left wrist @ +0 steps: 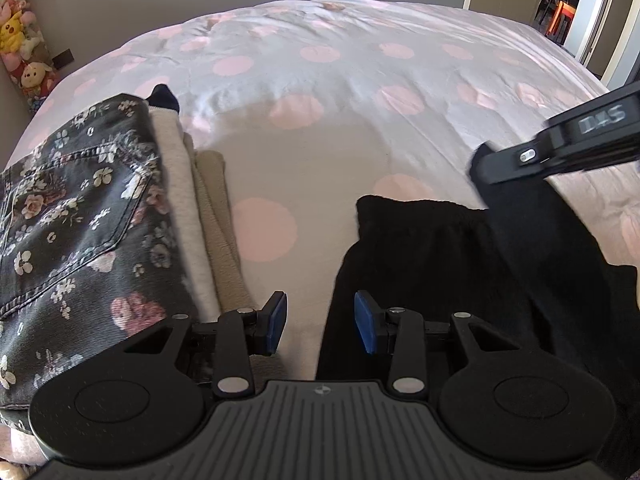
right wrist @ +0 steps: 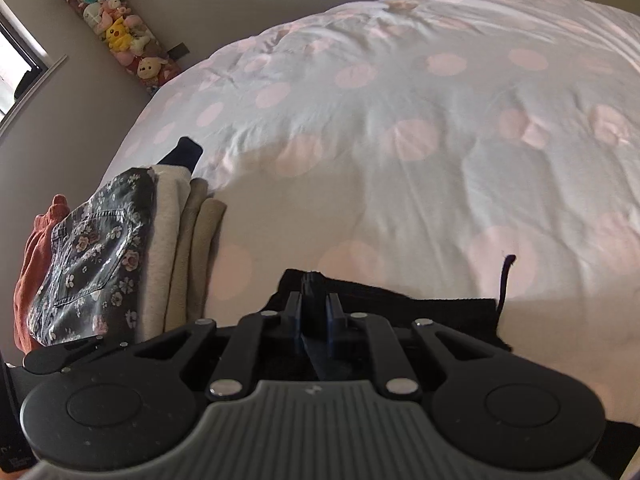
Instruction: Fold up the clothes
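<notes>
Now, black garment [left wrist: 460, 264]: lay on the bed [left wrist: 320, 80], just right of the left gripper [left wrist: 320, 322].
Left gripper: fingers apart, holding nothing.
Right gripper [right wrist: 316, 300]: clamped on the black garment's edge.
Room: open bedspread ahead.
Obstacle: folded stack [left wrist: 92, 220] close on the left.

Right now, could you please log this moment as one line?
left gripper: open, empty | right gripper: shut on black garment | folded pile: left on bed
</notes>
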The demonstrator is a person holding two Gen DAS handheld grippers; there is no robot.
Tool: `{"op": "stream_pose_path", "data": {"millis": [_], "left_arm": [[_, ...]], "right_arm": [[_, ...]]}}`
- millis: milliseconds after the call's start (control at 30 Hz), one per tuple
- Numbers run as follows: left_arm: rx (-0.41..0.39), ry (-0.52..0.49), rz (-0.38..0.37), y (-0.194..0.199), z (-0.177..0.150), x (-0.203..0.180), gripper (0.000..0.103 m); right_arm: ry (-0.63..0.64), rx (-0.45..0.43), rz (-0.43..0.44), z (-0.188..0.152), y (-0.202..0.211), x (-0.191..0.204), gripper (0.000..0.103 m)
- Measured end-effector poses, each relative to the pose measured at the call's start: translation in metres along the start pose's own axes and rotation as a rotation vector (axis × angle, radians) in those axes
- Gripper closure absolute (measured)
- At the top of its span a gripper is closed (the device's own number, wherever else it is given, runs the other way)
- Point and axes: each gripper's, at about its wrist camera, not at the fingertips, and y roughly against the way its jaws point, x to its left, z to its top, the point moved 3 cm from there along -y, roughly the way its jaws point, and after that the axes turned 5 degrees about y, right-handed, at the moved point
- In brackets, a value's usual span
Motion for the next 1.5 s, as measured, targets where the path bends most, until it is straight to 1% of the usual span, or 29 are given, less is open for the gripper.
{"op": "stream_pose_path", "data": {"millis": [133,367,500,600,633,700,733,767,867,1033,1233,1400,1500], "left_arm": [[0.006,0.000,-0.008,-0.006,-0.001,0.013,0.069],[0.016,-0.052,-0.008,-0.018,0.000,0.008,0.069],[0.030,-0.046,-0.006,-0.022,0.001,0.008,0.069],[0.037,-0.038,-0.004,-0.020,0.001,0.008,0.069],[0.040,-0.034,-0.004,-0.018,0.001,0.008,0.069],[0.043,-0.021,-0.001,-0.012,-0.001,0.009,0.069],[0.043,-0.014,0.001,-0.008,-0.002,0.009,0.069],[0.043,-0.005,0.004,-0.002,-0.003,0.008,0.069],[0.046,0.011,0.017,0.017,-0.010,0.005,0.069],[0.061,0.022,0.035,0.053,-0.033,-0.011,0.069],[0.094,0.025,0.051,0.086,-0.070,-0.042,0.069],[0.096,0.040,0.083,0.104,-0.101,-0.066,0.069],[0.100,0.061,0.088,0.106,-0.117,-0.077,0.069]], "right_arm": [[-0.011,0.035,0.001,-0.002,-0.047,0.020,0.090],[-0.060,0.066,-0.021,0.002,-0.106,0.016,0.090],[-0.044,0.072,-0.022,0.004,-0.120,0.016,0.087],[-0.064,0.075,-0.002,0.005,-0.120,0.012,0.083],[-0.064,0.075,0.007,0.007,-0.117,0.012,0.081],[-0.041,0.063,0.010,0.009,-0.105,0.012,0.071],[-0.034,0.048,0.010,0.011,-0.096,0.011,0.061],[-0.027,0.034,0.010,0.013,-0.088,0.010,0.056],[-0.023,0.010,0.021,0.015,-0.055,0.000,0.048],[-0.037,-0.020,0.013,-0.001,0.008,-0.034,0.048],[-0.018,-0.027,-0.028,-0.051,0.078,-0.084,0.048],[0.035,-0.044,-0.085,-0.100,0.118,-0.121,0.048],[0.048,-0.055,-0.136,-0.122,0.123,-0.147,0.048]]}}
